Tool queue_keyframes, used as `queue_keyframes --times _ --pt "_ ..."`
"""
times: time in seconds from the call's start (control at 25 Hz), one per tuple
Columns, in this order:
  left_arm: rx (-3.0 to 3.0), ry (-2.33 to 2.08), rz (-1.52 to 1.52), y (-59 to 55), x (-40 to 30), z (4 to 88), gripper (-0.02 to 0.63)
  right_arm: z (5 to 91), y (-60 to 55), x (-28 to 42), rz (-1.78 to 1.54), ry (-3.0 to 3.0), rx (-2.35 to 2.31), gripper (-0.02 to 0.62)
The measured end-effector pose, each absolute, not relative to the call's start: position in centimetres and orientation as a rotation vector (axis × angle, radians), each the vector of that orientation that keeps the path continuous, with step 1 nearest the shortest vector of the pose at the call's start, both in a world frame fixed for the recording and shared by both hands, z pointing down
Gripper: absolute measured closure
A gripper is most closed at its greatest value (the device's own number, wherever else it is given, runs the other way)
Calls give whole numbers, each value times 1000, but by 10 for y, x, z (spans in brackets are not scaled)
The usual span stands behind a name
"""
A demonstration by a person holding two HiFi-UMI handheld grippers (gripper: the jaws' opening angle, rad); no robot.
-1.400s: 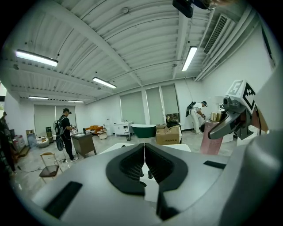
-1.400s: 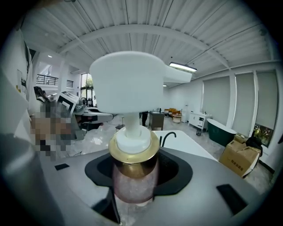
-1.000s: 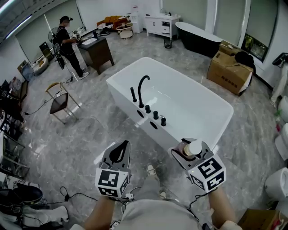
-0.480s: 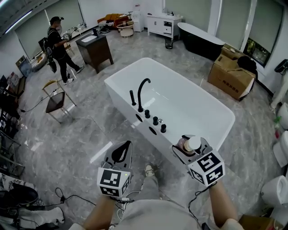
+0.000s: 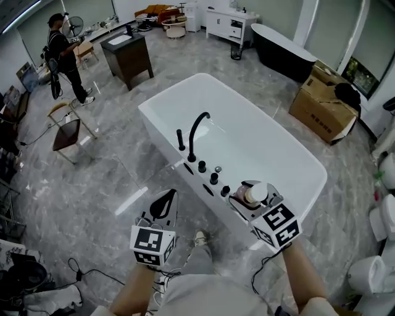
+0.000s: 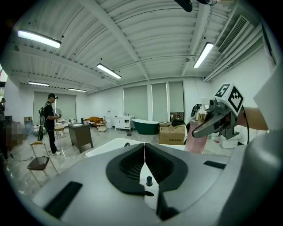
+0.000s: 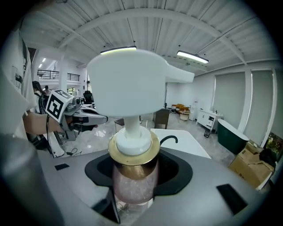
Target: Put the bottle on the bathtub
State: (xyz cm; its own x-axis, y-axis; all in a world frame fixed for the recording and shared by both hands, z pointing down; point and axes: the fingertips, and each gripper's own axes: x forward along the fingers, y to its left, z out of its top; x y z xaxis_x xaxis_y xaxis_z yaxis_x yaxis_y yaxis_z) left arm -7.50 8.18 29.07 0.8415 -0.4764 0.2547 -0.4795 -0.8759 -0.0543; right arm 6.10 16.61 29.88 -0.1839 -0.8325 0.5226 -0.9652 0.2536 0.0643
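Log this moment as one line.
right gripper: shut on bottle | left gripper: shut, empty | bottle: upright, not yet on bathtub | bathtub: just ahead

Grey marbled floor runs through a white-walled showroom under a ribbed white ceiling with strip lights. At the far end stand a white cabinet, an orange sofa and a dark tub, with a cardboard box near it. A dark vanity and a wooden chair occupy the left side, where a person stands — tall shaded windows line the back wall.
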Motion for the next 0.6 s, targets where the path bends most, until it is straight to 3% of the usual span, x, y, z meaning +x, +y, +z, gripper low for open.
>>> queue_keyframes --times 0.6 --pt "2958 -749 528 -59 -26 340 585 364 -16 94 344 -2152 1359 367"
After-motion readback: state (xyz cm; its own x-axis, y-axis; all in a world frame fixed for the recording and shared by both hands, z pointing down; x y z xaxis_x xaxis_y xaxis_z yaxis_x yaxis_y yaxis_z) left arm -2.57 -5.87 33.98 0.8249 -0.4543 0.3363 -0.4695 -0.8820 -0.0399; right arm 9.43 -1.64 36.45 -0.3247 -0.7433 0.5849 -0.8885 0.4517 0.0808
